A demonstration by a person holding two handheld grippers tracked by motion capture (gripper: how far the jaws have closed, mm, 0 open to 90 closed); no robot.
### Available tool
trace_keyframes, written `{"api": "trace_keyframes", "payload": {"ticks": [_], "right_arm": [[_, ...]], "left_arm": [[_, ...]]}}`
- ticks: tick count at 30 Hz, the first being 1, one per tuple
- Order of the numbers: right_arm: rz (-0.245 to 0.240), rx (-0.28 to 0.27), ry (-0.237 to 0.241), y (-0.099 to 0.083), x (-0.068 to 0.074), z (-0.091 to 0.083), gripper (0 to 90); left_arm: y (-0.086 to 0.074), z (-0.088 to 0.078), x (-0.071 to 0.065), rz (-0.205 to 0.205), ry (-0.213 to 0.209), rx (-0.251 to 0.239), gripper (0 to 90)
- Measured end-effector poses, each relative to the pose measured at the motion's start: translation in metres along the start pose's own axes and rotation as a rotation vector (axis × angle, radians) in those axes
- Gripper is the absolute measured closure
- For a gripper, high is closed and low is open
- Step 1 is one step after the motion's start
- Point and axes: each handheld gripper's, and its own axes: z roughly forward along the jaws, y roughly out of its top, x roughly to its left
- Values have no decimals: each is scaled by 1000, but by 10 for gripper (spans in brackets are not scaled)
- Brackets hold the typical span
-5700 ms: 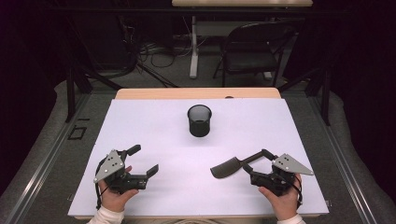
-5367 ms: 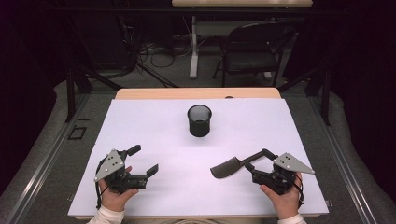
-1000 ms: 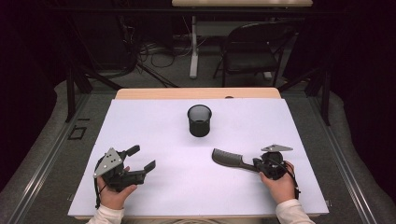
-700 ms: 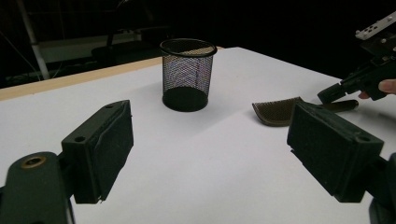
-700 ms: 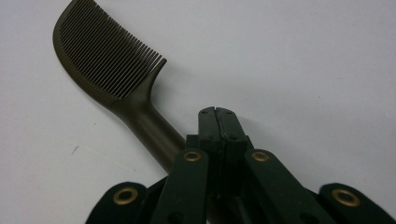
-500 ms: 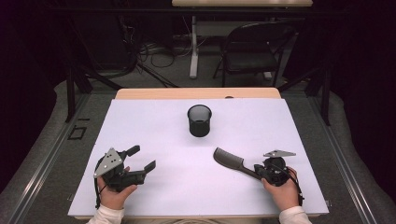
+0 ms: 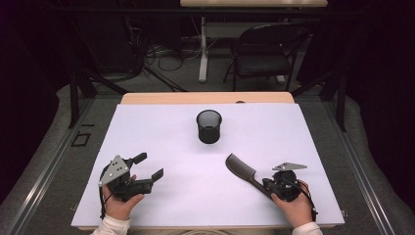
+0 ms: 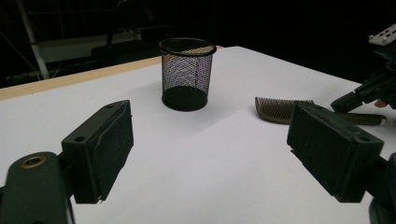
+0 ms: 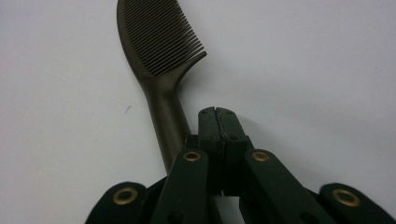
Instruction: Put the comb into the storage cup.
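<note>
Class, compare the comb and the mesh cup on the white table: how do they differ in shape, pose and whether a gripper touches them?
The mesh cup is a round container of see-through black wire; the comb is flat, long and solid, with fine teeth. The mesh cup stands upright; the comb lies low, pointing up-left. The mesh cup stands free; the comb's handle runs under the shut right gripper. Both are dark.

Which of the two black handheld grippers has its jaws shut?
The right gripper, jaws pressed together against the dark brown plastic comb; the left gripper stands wide open over bare white table.
</note>
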Motion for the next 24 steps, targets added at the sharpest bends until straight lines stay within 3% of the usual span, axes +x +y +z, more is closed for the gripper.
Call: {"api": "trace_keyframes", "payload": {"ticks": [14,24], "right_arm": [[-9,-1,7,1,2,0,883],[-13,-33,15,2,1,-2,831]], "left_arm": [[0,0,0,1,0,0,145],[0,0,0,1,4,-1,145]]}}
